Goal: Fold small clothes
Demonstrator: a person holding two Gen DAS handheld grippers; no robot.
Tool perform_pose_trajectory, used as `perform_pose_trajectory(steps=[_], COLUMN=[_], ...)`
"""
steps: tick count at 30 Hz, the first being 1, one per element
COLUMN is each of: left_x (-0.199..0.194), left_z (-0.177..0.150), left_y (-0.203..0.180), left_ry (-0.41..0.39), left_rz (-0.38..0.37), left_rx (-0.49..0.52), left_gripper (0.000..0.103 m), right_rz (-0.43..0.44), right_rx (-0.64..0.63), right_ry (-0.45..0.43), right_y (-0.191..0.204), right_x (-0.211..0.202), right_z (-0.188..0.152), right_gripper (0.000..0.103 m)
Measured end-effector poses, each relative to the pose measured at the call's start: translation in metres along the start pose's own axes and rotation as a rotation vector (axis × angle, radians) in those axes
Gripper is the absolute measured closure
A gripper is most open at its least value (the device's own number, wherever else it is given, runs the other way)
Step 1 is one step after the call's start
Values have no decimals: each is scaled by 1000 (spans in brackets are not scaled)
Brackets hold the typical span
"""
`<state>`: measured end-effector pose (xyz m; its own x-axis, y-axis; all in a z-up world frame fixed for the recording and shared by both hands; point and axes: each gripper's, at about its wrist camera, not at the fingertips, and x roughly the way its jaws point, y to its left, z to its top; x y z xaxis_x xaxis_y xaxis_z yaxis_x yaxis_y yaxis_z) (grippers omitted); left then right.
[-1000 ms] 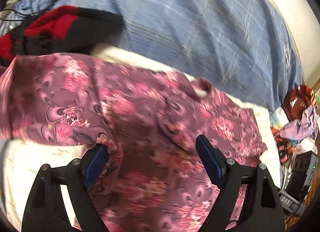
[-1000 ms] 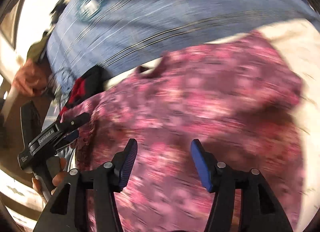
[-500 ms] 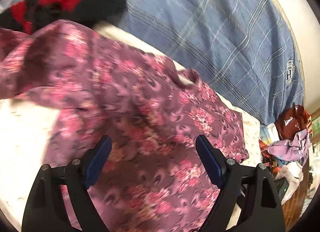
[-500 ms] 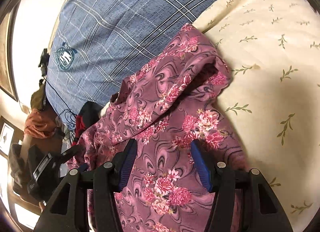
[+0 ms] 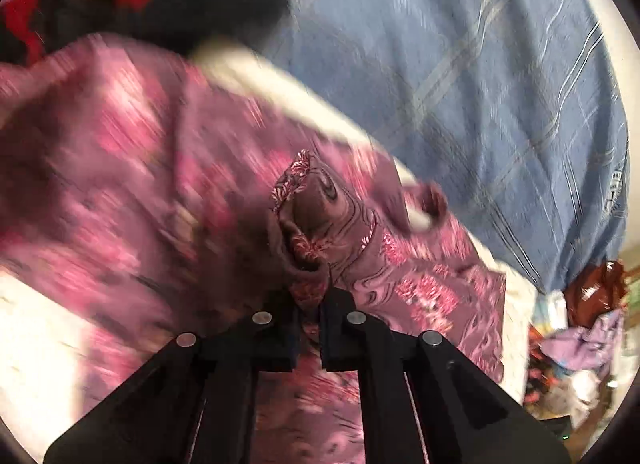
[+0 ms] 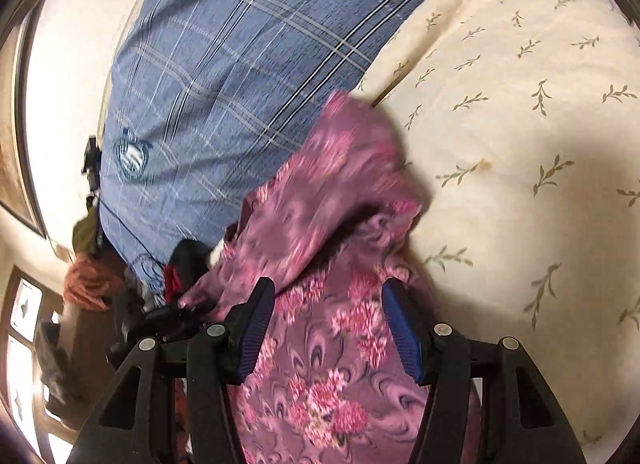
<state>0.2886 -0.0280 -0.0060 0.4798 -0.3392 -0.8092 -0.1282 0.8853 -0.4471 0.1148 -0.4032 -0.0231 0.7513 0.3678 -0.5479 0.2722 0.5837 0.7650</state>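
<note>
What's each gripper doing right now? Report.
Left gripper: just closed, shut on the purple floral fabric garment.
Right gripper: open, holding nothing.

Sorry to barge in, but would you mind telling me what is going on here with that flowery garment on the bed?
A person with a handheld gripper in each hand is folding a purple floral garment on a cream leaf-print sheet. The left gripper, whose jaws have just been closing, is pinched shut on a bunched fold of the fabric. The right gripper hangs open over the cloth, gripping nothing. A blue plaid cover lies behind.
</note>
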Motion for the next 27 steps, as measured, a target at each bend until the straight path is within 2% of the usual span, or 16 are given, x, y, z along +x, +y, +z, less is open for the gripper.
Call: perform_pose_trajectory(steps=[6,10,11,13,14,15,16,18,19,21,22,25,27], left_x=[-20,-9,-8,-6,-7,-10,-12,-9,-5,0,-7,-40,-70], left_z=[8,13,13,13,13,12,11,8,7,5,4,-2,-5], left_y=[15,34,36,38,38,39,40,42,44,51,57,68,72], left_ry=[-61,-5,2,11,11,8,5,14,33,79,84,55,24], left_rz=[56,26,26,18,11,6,4,22,33,12,-19,-50,-81], left_rx=[45,-8,-16,-21,-22,-21,-20,-3,2,-21,-29,-12,2], left_gripper=[98,98,98,98,98,98,96,92,92,92,92,88,79], right_rz=[73,66,55,1,-14,-20,-14,-37,-101,-187,-183,-149,-137], right_rx=[87,146,153,139,118,92,47,-28,-78,-91,-80,-84,-96], right_ry=[14,-52,-40,-19,-21,-33,-91,-144,-107,-5,35,21,7], right_y=[-3,-2,-1,4,7,10,18,25,24,12,6,7,10], right_x=[24,36,40,46,45,42,29,17,23,42,45,24,7], right_z=[7,16,19,25,27,28,27,24,21,16,11,1,-4], right_gripper=[44,44,46,64,101,99,99,100,100,99,98,86,82])
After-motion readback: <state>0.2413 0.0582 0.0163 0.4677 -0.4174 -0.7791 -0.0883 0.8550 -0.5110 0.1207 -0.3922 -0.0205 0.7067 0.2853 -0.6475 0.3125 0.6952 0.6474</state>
